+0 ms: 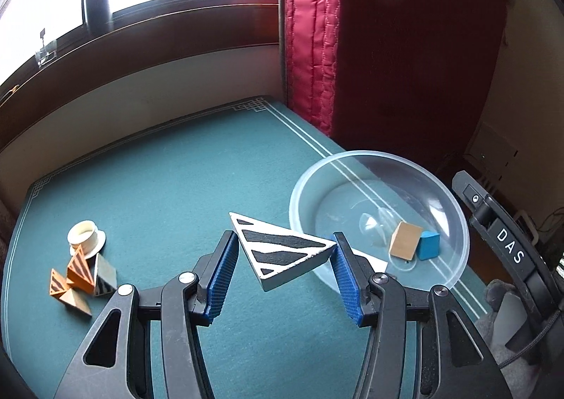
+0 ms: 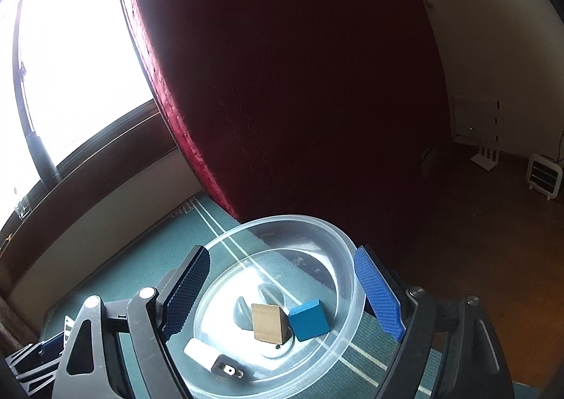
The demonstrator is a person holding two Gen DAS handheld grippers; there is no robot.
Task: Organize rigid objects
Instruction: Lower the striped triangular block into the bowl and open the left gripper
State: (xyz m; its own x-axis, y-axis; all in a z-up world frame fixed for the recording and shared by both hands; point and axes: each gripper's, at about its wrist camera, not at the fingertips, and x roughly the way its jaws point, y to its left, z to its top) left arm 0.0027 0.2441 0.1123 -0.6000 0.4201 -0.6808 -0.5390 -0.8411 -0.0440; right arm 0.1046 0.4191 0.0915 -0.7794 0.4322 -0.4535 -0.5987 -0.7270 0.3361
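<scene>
My left gripper (image 1: 283, 251) is shut on a white triangular block with black stripes (image 1: 282, 251) and holds it above the green table, just left of a clear plastic bowl (image 1: 454, 208). The bowl holds a wooden block (image 1: 404, 240) and a blue block (image 1: 428, 245). In the right wrist view my right gripper (image 2: 282, 279) is open and empty above the bowl (image 2: 352, 258), which holds the wooden block (image 2: 268, 323), the blue block (image 2: 309, 319) and a white plug adapter (image 2: 211, 360).
At the table's left lie a white round cap (image 1: 86, 233) and several orange and grey striped triangular blocks (image 1: 83, 275). A red padded panel (image 1: 387, 46) stands behind the bowl. The green table (image 1: 176, 187) ends just right of the bowl.
</scene>
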